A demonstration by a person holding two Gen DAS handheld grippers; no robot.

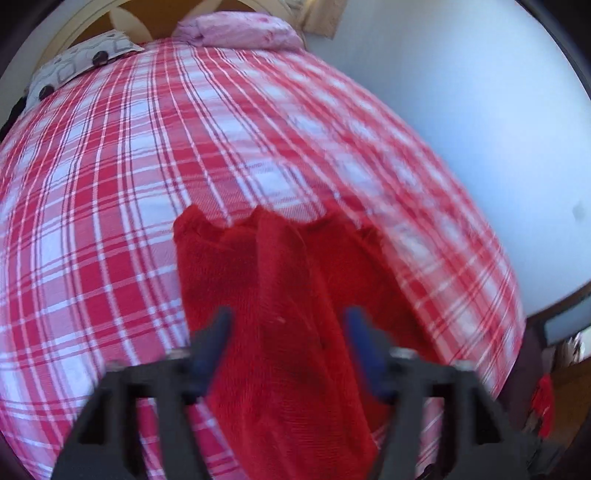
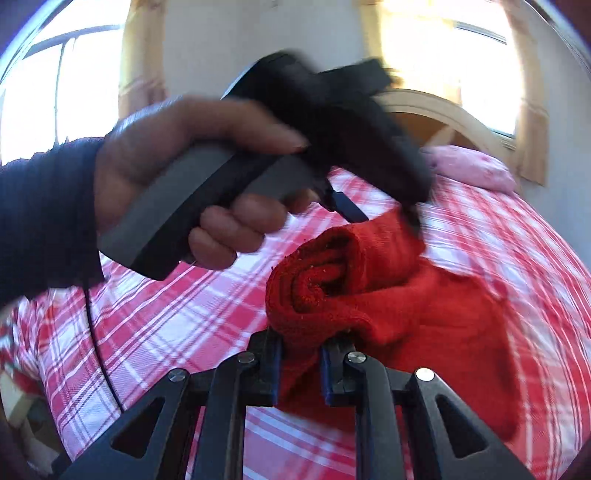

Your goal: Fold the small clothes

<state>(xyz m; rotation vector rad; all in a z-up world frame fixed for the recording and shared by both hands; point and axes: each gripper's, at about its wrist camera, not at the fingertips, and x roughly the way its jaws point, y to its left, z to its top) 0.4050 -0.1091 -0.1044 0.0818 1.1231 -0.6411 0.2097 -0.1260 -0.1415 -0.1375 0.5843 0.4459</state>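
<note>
garment (image 1: 280, 295): solid red knit
bedspread (image 1: 110, 192): red, pink and white plaid
far pillow (image 1: 240, 29): pale pink, faint print
left pillow (image 1: 81, 59): white with dark dots and grey outlines
sleeve (image 2: 40, 206): dark navy
wall (image 1: 461, 110): pale bluish white

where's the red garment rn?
On the plaid bedspread, partly rolled: the red garment has its rolled end pinched in the right hand-held gripper, and the left hand-held gripper straddles it, open.

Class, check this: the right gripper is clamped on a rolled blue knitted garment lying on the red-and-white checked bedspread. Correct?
Not quite. The rolled knitted garment is red, not blue, as the right wrist view shows. The right gripper is indeed clamped on it, over the red-and-white checked bedspread.
</note>
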